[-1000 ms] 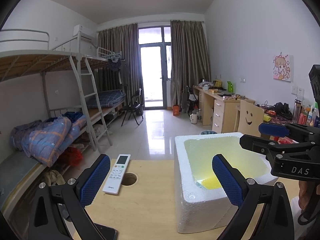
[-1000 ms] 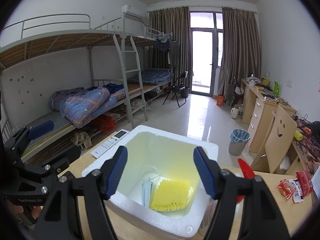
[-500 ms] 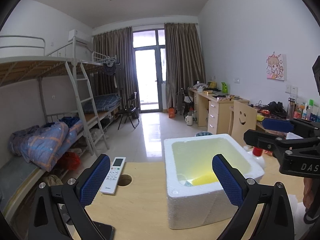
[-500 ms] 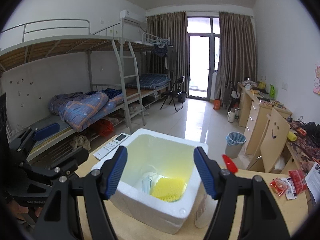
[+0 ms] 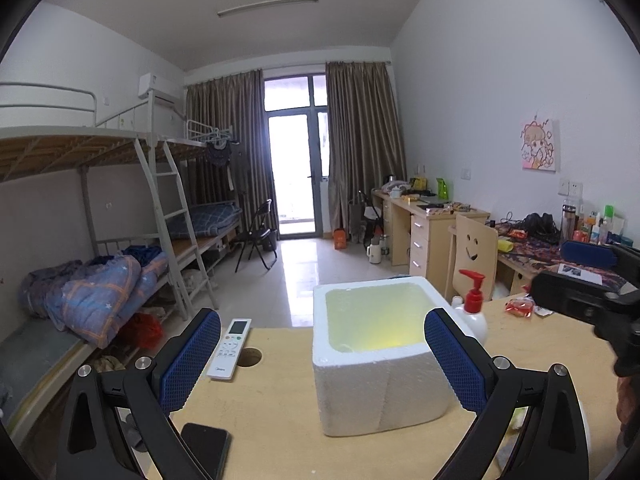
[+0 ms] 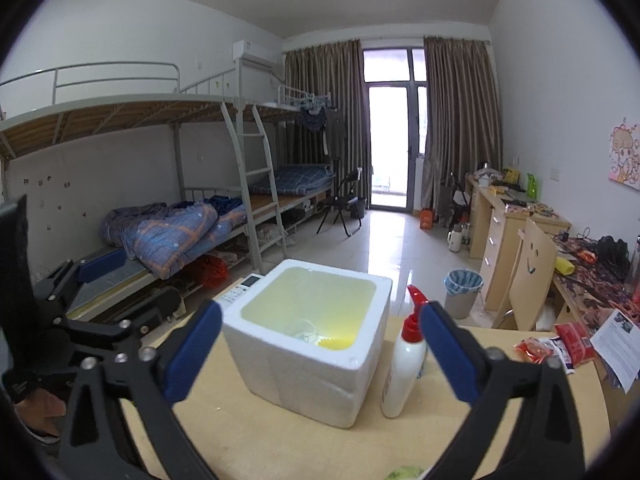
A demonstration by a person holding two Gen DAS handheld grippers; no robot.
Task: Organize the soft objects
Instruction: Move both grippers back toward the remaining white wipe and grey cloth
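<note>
Jaws: we see both pairs spread wide with nothing between the pads; the right gripper [image 6: 320, 344] has just been opening, and the left gripper [image 5: 322, 354] is equally released.
Foam box: we find the white foam box [image 5: 372, 380] near the middle of the tabletop [image 5: 272, 432], open at the top, ahead of both grippers.
Soft things: from the right wrist we make out a yellow spongy piece [image 6: 336, 343] and something pale beside it on the box floor; we cannot tell what the pale thing is.
Neighbours: a pump bottle [image 6: 404, 356] with a red top stands just beside the box's right wall; a remote control [image 5: 230, 348] lies near the far left edge next to a round cable hole [image 5: 249, 356].
In the way: the box's near wall hides most of its floor.
Left view only: a dark phone [image 5: 204, 454] at the near left edge.
Right view only: red snack packets [image 6: 568, 340] and a printed sheet [image 6: 618, 342] toward the right edge.
</note>
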